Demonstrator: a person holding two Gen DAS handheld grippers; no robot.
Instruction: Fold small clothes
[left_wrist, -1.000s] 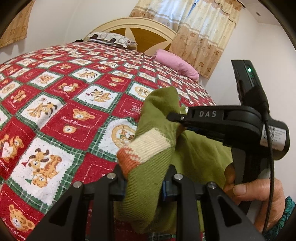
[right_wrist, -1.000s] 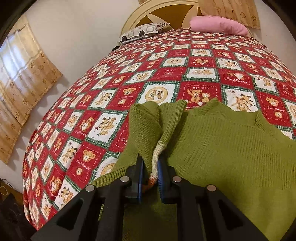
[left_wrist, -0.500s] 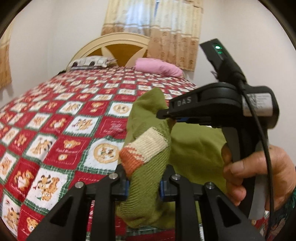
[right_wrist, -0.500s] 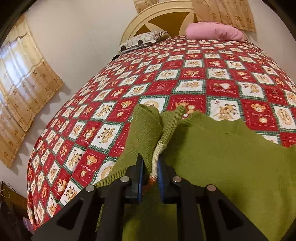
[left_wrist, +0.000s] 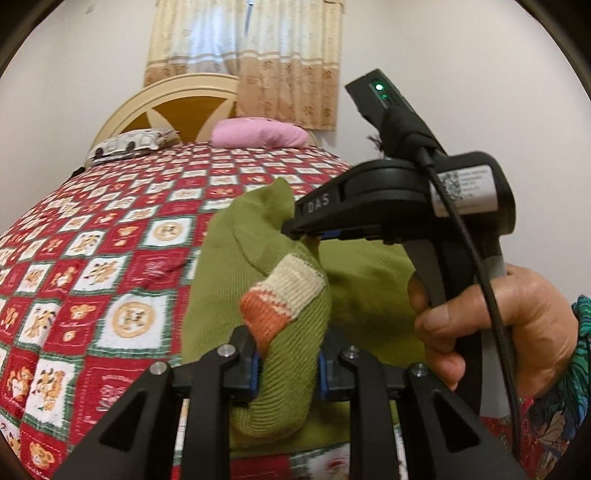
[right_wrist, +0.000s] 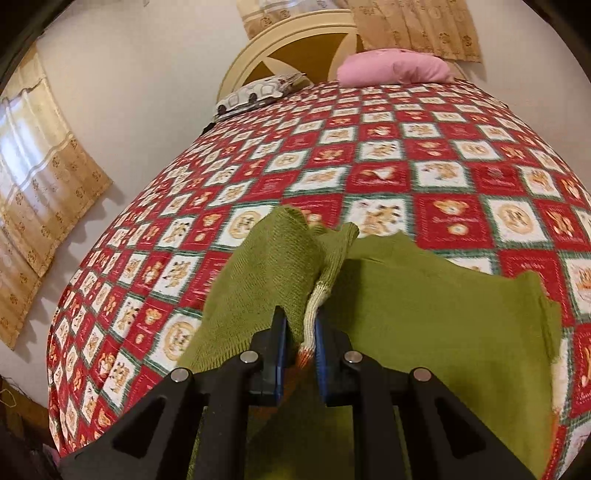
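Note:
A small green knitted sweater (left_wrist: 369, 288) with a cream and orange cuff (left_wrist: 284, 295) hangs lifted over the red patchwork bedspread (left_wrist: 110, 266). My left gripper (left_wrist: 288, 373) is shut on a bunched green sleeve just below the cuff. In the left wrist view my right gripper (left_wrist: 299, 232), held by a hand (left_wrist: 491, 325), pinches the sweater higher up. From the right wrist view, my right gripper (right_wrist: 300, 354) is shut on the cream and orange cuff (right_wrist: 314, 317) and green fabric, with the sweater's body (right_wrist: 443, 317) spread to the right.
The bed (right_wrist: 388, 155) stretches ahead to a cream headboard (left_wrist: 173, 107). A pink pillow (left_wrist: 260, 133) and a patterned pillow (left_wrist: 129, 144) lie at its head. Curtains (left_wrist: 258, 59) hang behind, and another curtain (right_wrist: 33, 192) covers the left wall.
Both grippers have risen with the sweater and travelled across the bed. The left wrist view has rolled, so the bed now looks level. Both grips stay on the fabric.

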